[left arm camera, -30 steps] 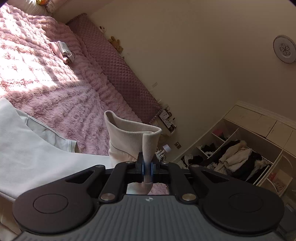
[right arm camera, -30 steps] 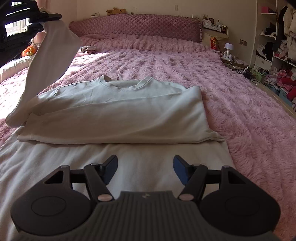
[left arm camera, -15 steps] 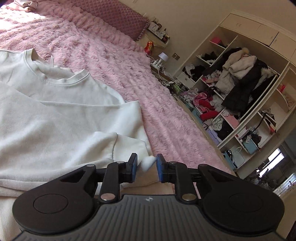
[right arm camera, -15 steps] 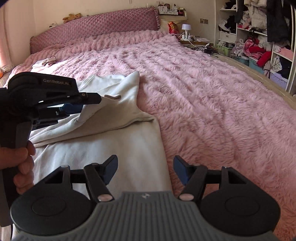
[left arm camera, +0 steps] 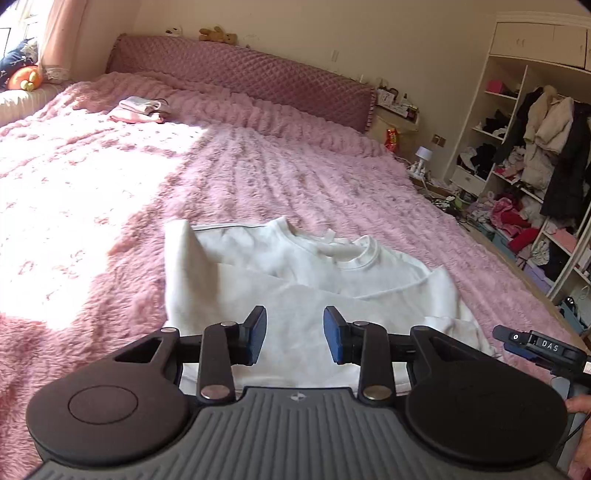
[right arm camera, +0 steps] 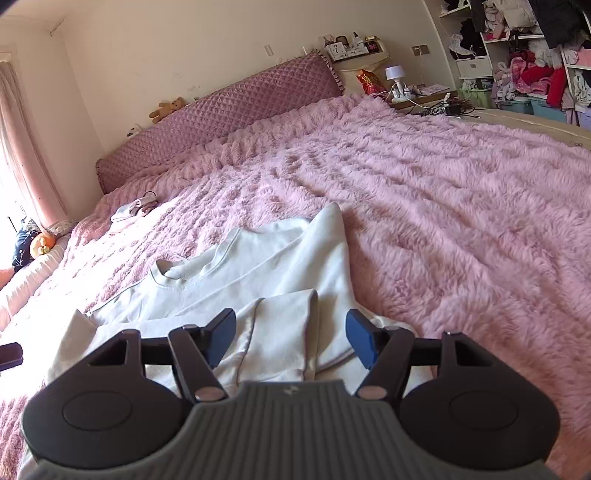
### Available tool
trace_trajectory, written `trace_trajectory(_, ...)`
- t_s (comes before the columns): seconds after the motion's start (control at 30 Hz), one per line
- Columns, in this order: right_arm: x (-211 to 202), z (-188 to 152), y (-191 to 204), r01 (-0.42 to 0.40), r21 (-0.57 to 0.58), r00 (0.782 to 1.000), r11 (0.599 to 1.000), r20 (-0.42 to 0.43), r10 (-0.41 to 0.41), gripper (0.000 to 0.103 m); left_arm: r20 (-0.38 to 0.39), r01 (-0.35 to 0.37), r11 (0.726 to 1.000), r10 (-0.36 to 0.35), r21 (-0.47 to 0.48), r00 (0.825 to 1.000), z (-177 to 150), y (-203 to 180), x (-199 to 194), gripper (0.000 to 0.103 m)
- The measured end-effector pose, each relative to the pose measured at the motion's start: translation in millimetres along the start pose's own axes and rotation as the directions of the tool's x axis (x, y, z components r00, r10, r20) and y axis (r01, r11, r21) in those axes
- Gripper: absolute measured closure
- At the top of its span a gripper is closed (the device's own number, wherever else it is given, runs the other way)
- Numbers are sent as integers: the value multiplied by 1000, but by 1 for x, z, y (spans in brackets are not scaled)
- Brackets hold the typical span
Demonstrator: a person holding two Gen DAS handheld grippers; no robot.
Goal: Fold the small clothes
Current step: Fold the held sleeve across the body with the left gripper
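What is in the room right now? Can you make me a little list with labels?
clothing: white sweatshirt lying on the bed, a sleeve folded across it
bed cover: fluffy pink blanket
left tongs: opening, nothing between them, above the sweatshirt
right tongs: open, holding nothing, over the sleeve cuff
headboard: quilted, purple, teddy bear on top
far on bed: small pink and white bundle
shelves: crowded with clothes
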State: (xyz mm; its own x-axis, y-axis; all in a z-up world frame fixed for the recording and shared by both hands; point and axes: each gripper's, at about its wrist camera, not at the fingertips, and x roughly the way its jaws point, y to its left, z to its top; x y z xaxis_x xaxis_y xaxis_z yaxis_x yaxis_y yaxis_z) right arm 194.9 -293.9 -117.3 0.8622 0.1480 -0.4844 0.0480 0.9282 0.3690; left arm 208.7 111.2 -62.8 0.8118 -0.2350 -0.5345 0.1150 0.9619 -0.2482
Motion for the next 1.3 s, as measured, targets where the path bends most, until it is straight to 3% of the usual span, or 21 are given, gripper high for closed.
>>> trace_trajectory(0.1,31,4,-1,3,24,999,1000,-54,-2,47,-49,-146,989,146,-1,988,-1,35,-2,64)
trace_trajectory(0.17,44,4,-2,10,48,996,999,-91,-5,48,-69,-198,979,201,39,977,-3,50,4,64)
trace_trajectory(0.27,56,0,-7,12,110,991,994,-136,4,66,-99,-218,969,230,121,968,-9,54,18,64)
trace_trajectory(0.33,59,-4,-8,9,121,987,993,-160,11,97,-107,-209,960,231,189,967,-15,52,26,64)
trace_trajectory(0.47,59,-5,-6,2,108,988,994,-156,15,99,-104,-184,923,231,338,967,-24,37,38,63)
trace_trajectory(0.57,59,-2,-3,4,91,988,996,-156,11,99,-108,-196,841,286,504,952,-30,23,58,53)
trace_trajectory(0.63,59,-1,-2,2,86,986,996,-164,12,99,-98,-203,779,321,594,942,-34,18,70,52)
trace_trajectory(0.77,57,-1,-1,6,77,986,997,-169,7,99,-90,-161,700,306,695,948,-38,11,77,54)
trace_trajectory(0.8,57,-1,-1,8,74,986,997,-169,5,99,-92,-144,676,301,723,949,-39,9,78,57)
trace_trajectory(0.83,57,-2,-1,10,71,986,997,-168,3,99,-102,-118,653,288,748,952,-41,8,80,67)
trace_trajectory(0.87,57,-2,0,11,72,986,997,-166,1,99,-113,-96,640,277,762,954,-42,6,80,80)
trace_trajectory(0.97,52,0,2,3,77,990,997,-142,8,102,-112,-81,610,272,788,956,-49,3,80,94)
trace_trajectory(1.03,44,7,6,-23,64,994,998,-104,30,103,-58,-132,618,278,775,959,-49,3,76,98)
trace_trajectory(1.07,39,12,8,-38,69,996,997,-80,44,103,-26,-162,641,274,750,961,-47,4,71,98)
trace_trajectory(1.13,21,23,9,-61,109,998,992,-21,63,103,19,-219,718,276,661,961,-39,9,62,98)
trace_trajectory(1.2,4,30,9,-69,127,997,990,34,65,103,40,-247,760,280,601,959,-36,12,57,98)
trace_trajectory(1.3,-12,31,1,-11,138,998,990,60,3,103,46,-271,776,299,570,953,-42,8,56,98)
